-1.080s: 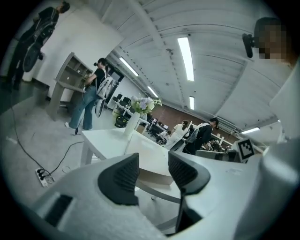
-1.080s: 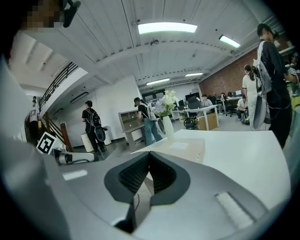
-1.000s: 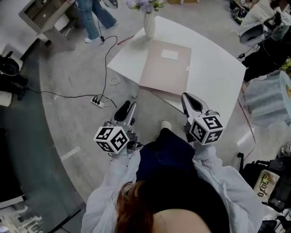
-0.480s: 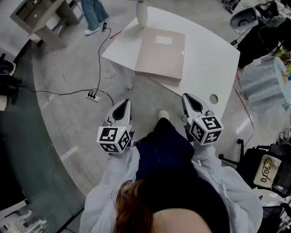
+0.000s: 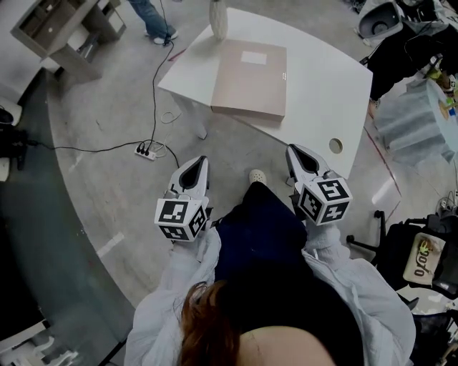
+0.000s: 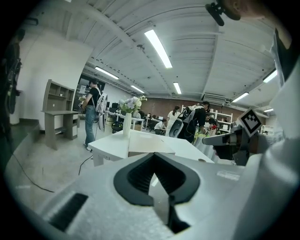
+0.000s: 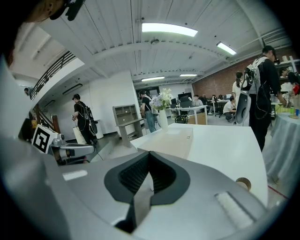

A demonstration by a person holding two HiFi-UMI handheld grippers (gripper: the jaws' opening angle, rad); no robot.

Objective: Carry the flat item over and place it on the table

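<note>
Looking down from the head view, the left gripper (image 5: pixel 195 163) and the right gripper (image 5: pixel 295 151) are held out over the grey floor, either side of the person's shoe (image 5: pixel 256 176), both short of the white table (image 5: pixel 323 86). The flat item (image 5: pixel 250 77), a pale pinkish board, lies flat on that table near its front edge, with a white vase (image 5: pixel 218 20) just beyond its far left corner and a small ring (image 5: pixel 335 146) near the table's near right corner. From the left gripper view, the left gripper's jaws are pressed together with nothing between them, and the flat item (image 6: pixel 149 146) rests on the table (image 6: pixel 108 146) straight ahead, beside the vase (image 6: pixel 127 124). From the right gripper view, the right gripper's jaws likewise meet, empty, with the flat item (image 7: pixel 171 140) on the tabletop ahead.
</note>
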